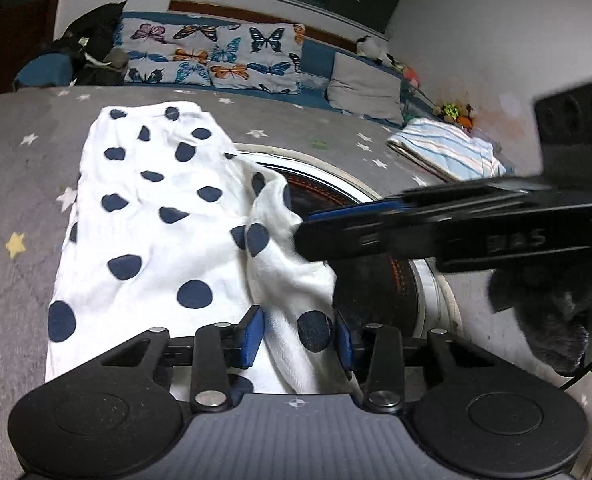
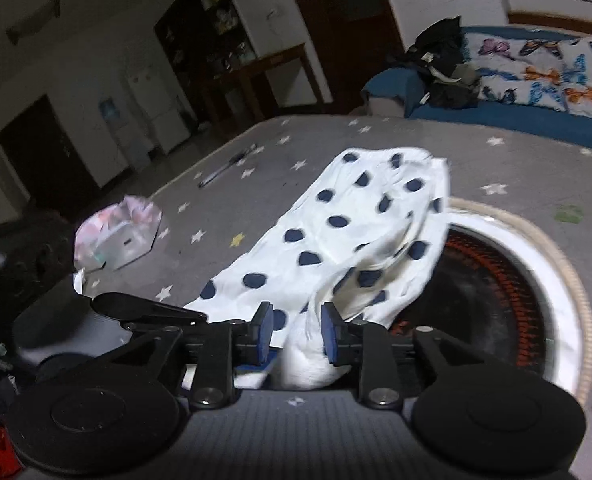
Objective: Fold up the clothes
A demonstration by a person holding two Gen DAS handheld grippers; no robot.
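Note:
A white garment with navy dots [image 1: 160, 216] lies on the grey star-patterned cloth [image 1: 24, 184], stretching away from me. My left gripper [image 1: 299, 336] has the garment's near edge between its blue pads, which stand apart with cloth bunched between them. The right gripper [image 1: 315, 232] reaches in from the right, side-on, its fingers close together at a raised fold of the garment. In the right wrist view the garment [image 2: 335, 232] runs forward and a white bunch sits between the right gripper's [image 2: 296, 334] pads.
A round white-rimmed opening with a dark inside [image 1: 375, 240] lies under the garment's right side. A folded striped cloth [image 1: 447, 152] lies far right. Butterfly cushions [image 1: 216, 56] line the back. A crumpled packet [image 2: 120, 232] and a pen [image 2: 228, 168] lie left.

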